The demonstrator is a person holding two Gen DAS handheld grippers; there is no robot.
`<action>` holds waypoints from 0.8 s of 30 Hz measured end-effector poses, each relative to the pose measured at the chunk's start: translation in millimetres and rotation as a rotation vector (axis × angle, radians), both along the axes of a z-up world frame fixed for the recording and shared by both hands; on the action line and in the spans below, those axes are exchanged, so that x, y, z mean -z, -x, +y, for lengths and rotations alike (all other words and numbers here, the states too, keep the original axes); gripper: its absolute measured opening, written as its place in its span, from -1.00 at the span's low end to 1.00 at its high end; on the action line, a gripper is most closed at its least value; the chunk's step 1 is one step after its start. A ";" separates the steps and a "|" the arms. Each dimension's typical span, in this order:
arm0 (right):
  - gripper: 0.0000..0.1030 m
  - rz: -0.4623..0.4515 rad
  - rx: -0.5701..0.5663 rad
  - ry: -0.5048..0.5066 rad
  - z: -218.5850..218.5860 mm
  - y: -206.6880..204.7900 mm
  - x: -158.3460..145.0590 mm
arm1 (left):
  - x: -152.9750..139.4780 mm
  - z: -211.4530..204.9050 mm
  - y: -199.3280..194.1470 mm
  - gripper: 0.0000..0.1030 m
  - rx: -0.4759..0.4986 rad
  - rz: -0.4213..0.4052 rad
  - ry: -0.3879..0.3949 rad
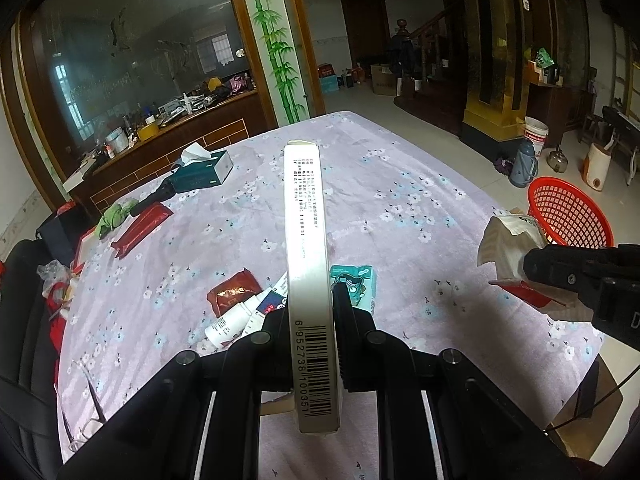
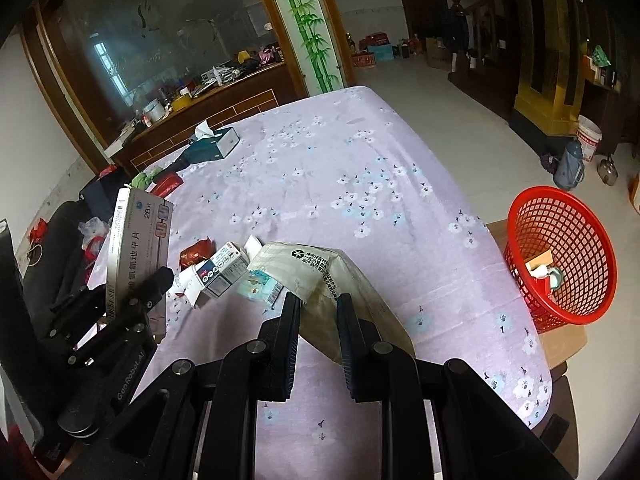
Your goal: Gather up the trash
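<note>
Left wrist view
Left claw [image 1: 310,312]: black hinged plastic, closed tight on a long flat carton [image 1: 308,264] — white glossy card, narrow edge up, barcode at the near end, lifted off the surface and pointing to 12 o'clock.
Surface [image 1: 400,208]: covered with a soft lilac cloth printed with small white and blue blossoms.
Litter at 9 o'clock of the claw: a crinkly red-brown foil sachet [image 1: 234,291], a white cylindrical bottle [image 1: 230,324] lying on its side, and at 1 o'clock a small teal wipes packet [image 1: 356,284] with a cartoon print.
Far corner, 10 o'clock: a teal tissue box [image 1: 204,170] with a tissue sticking up, a red flat packet [image 1: 142,226].
Right claw [image 1: 532,266]: at 3 o'clock, gripping a crumpled pale paper bag [image 1: 506,246].
Basket [image 1: 568,212]: red lattice plastic, round, just beyond the right claw.

Right wrist view
Right claw [image 2: 318,304]: fingers nearly together, pinching the paper bag [image 2: 320,276] — creased, off-white, with a black recycling mark, held above the surface [image 2: 360,160].
Left claw [image 2: 154,282]: at 9 o'clock, holding the carton [image 2: 134,248] upright on its end.
Between the claws: a small white and blue box [image 2: 220,276] and the foil sachet [image 2: 196,252].
Basket [image 2: 560,256]: at 3 o'clock, tilted towards the camera on a brown cardboard box [image 2: 560,340] beside the surface — a few scraps inside.
</note>
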State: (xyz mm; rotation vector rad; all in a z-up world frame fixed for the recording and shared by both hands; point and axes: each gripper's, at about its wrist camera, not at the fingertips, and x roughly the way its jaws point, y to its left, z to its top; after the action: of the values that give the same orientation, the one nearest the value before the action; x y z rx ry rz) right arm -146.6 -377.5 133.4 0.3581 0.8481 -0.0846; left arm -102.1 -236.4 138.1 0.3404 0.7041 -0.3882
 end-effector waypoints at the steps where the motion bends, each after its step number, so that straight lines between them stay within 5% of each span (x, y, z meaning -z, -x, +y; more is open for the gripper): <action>1: -0.61 0.000 0.001 -0.004 -0.4 0.5 0.3 | 0.7 -0.3 -0.1 -0.73 0.002 0.002 0.000; 24: -0.61 0.007 0.097 -0.054 -37.1 29.4 3.6 | 9.1 -37.7 12.5 -0.73 0.089 0.023 -0.022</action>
State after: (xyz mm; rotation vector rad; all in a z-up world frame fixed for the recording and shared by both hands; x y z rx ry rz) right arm -176.0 -414.6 129.8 0.4500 0.8411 -0.1531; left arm -114.6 -274.2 129.0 0.3897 0.7179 -0.4696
